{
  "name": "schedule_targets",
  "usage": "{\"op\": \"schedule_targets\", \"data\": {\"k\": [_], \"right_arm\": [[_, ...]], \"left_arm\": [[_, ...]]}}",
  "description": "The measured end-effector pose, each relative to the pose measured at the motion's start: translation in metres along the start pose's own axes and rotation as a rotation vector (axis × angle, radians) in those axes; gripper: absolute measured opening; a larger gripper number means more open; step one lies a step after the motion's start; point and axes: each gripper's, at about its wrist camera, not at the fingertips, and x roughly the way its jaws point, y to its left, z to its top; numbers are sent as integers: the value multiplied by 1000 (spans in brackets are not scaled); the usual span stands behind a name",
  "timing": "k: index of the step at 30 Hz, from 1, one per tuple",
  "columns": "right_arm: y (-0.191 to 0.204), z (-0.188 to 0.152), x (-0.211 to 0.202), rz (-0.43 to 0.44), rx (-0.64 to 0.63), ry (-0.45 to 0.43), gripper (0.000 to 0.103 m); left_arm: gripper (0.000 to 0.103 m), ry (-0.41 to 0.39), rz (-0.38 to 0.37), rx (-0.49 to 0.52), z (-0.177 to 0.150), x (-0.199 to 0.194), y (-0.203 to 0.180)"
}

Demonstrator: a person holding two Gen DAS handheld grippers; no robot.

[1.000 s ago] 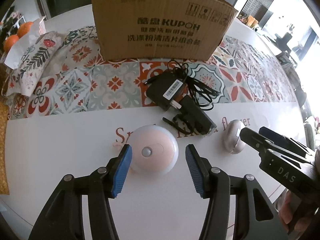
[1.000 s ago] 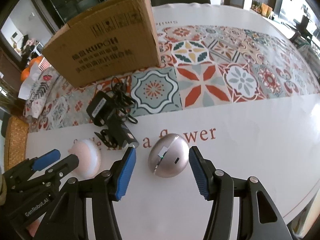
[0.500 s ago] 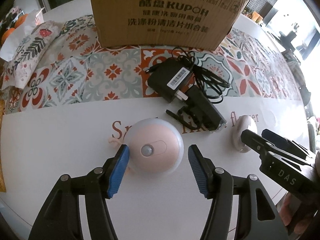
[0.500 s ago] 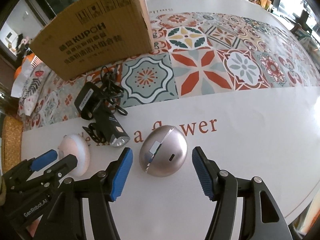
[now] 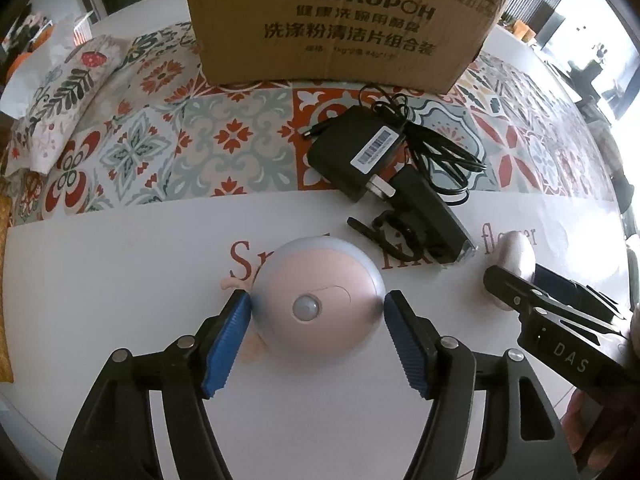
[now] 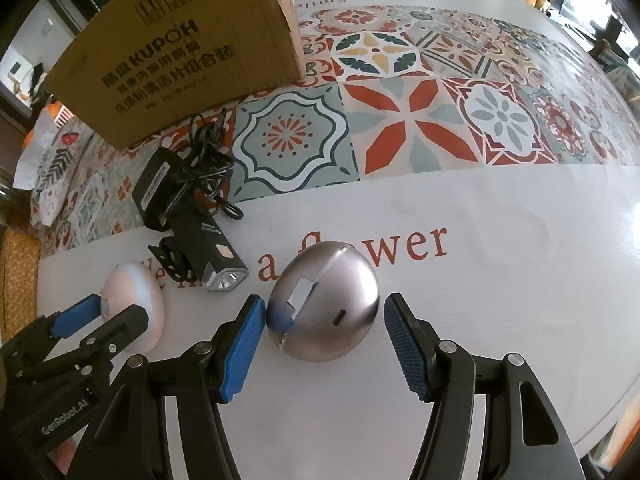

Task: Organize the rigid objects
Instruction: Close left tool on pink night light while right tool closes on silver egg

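Note:
A round pink dome light (image 5: 320, 292) lies on the white tablecloth, and my left gripper (image 5: 317, 304) points down over it. Its jaws are opening, with a blue pad on each side of the dome at its rim, neither pressing. A silver egg-shaped device (image 6: 332, 292) lies to the right, between the spread pads of my right gripper (image 6: 325, 306). That gripper's left pad is close to the shell and its right pad stands clear. Behind both lie a black torch (image 5: 432, 220) and a black power adapter (image 5: 356, 152) with a tangled cable.
An open-topped cardboard box (image 5: 340, 28) stands at the back on the patterned part of the tablecloth (image 6: 420, 120). A floral cloth (image 5: 60, 96) lies at the far left. The table's round edge (image 6: 580, 420) curves close at the near right.
Both grippers have sunk toward the table, so the dome and the egg now sit between their pads. Both pairs of jaws stand wider than a second ago.

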Motion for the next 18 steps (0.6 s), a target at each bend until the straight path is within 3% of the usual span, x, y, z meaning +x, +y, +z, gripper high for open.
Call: {"op": "schedule_targets", "data": {"k": [9,12,18], "right_arm": [[2,0,6,11,8,-2,63],[2,0,6,12,10,-6,63],[3,0,8,8,6,-23,61]], "left_arm": [[74,1,6,-19,1,8,-2],[75,42,-14,-43,0,17,-2],[75,13,-2,-39,0,16,-4]]}}
